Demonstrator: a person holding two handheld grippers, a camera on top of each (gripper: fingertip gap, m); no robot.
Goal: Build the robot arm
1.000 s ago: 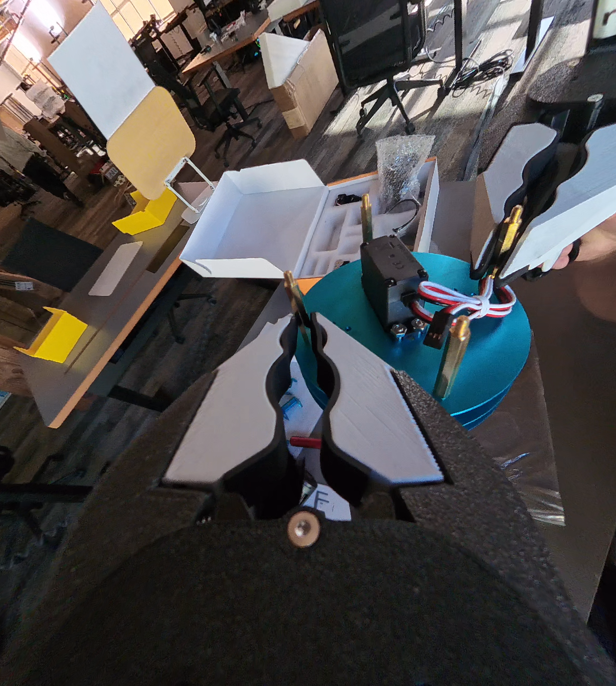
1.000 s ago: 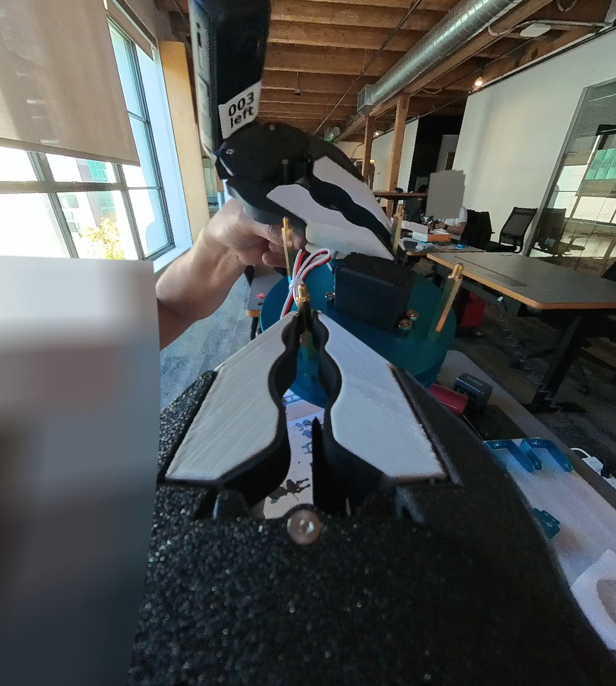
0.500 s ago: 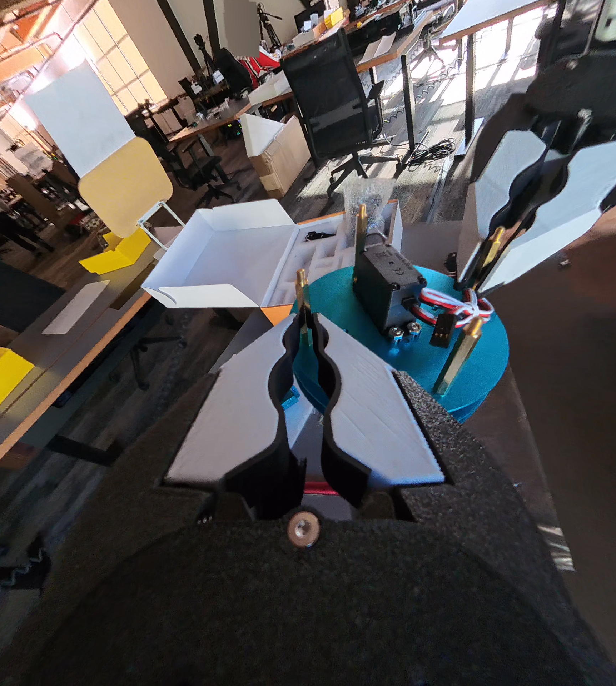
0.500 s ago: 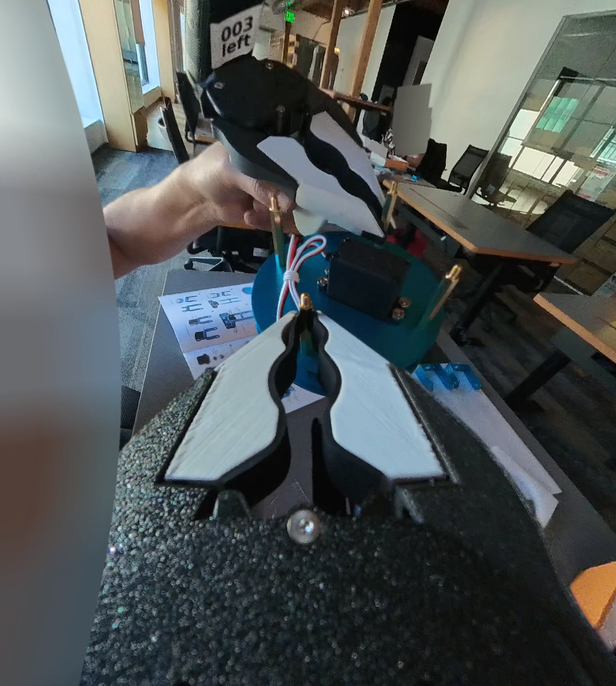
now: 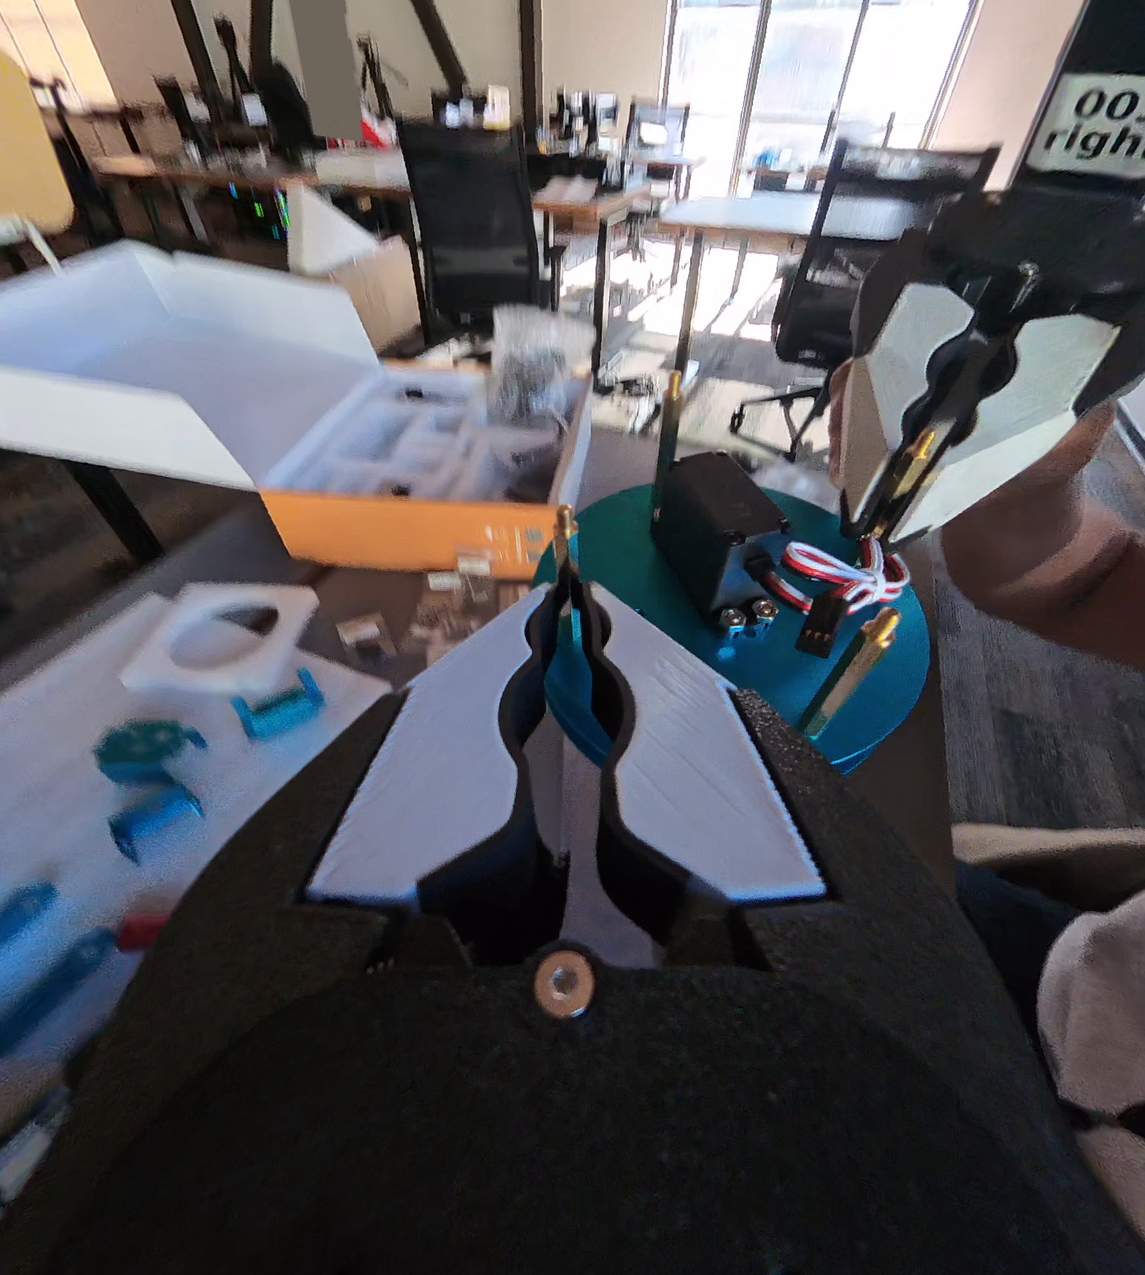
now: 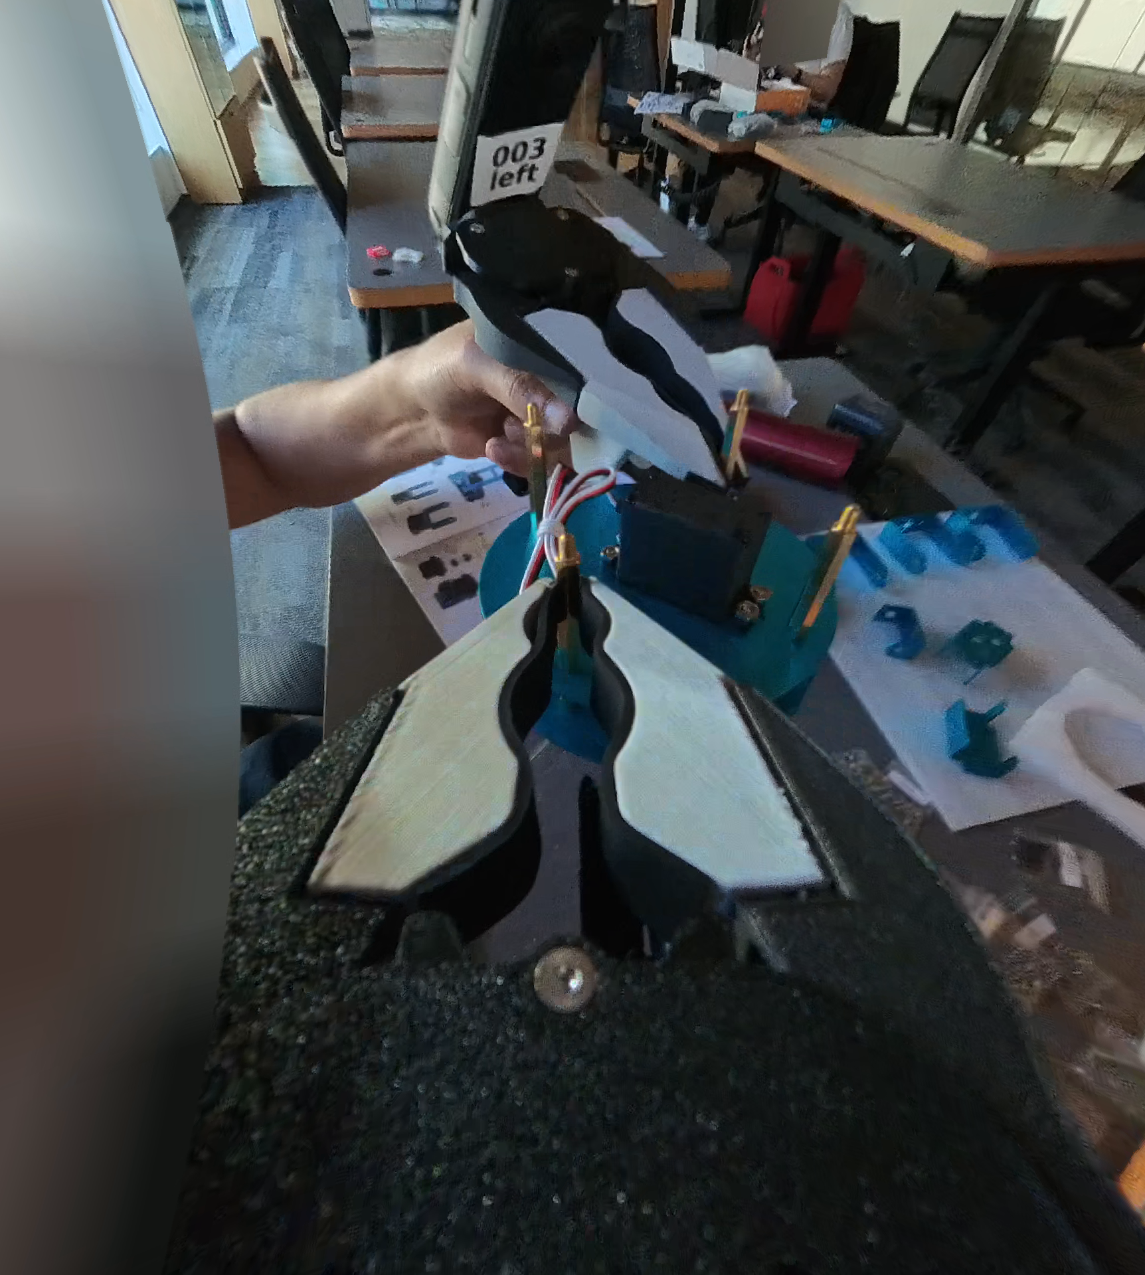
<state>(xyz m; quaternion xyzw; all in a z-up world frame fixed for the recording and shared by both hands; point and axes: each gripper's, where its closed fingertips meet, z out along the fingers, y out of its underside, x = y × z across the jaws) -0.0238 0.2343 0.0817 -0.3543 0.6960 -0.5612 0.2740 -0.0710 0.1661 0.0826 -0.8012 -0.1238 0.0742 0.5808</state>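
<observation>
1. While both grippers meet over one assembly, the left gripper (image 5: 568, 600) is clenched on a brass standoff post (image 5: 564, 552) at the near left edge of a round blue base plate (image 5: 887, 683); the post's gold tip rises above the white fingertips (image 5: 659, 683)
2. Across the plate, the right gripper (image 6: 566, 593) grasps another brass post (image 6: 565, 552) on its own near edge; in the left wrist view this gripper (image 5: 901, 483) comes down from the upper right, pinching the post from above
3. Between the two held posts, a black servo motor (image 5: 714, 538) stands fixed to the middle of the plate, with a bundled red and white cable (image 5: 846, 572) ending in a black plug beside it
4. Two more brass posts stand free on the plate: one (image 5: 852, 676) near the right rim, one (image 5: 668, 441) behind the servo
5. A person's hand (image 6: 418, 421) holds the left gripper's handle, seen far in the right wrist view
6. Left of the plate, small blue metal brackets (image 5: 156, 814) and a white foam frame (image 5: 218, 635) lie on a white sheet
7. Farther back sits an open orange and white parts box (image 5: 418, 524); whether the plate rests on the desk or is lifted cannot be told
</observation>
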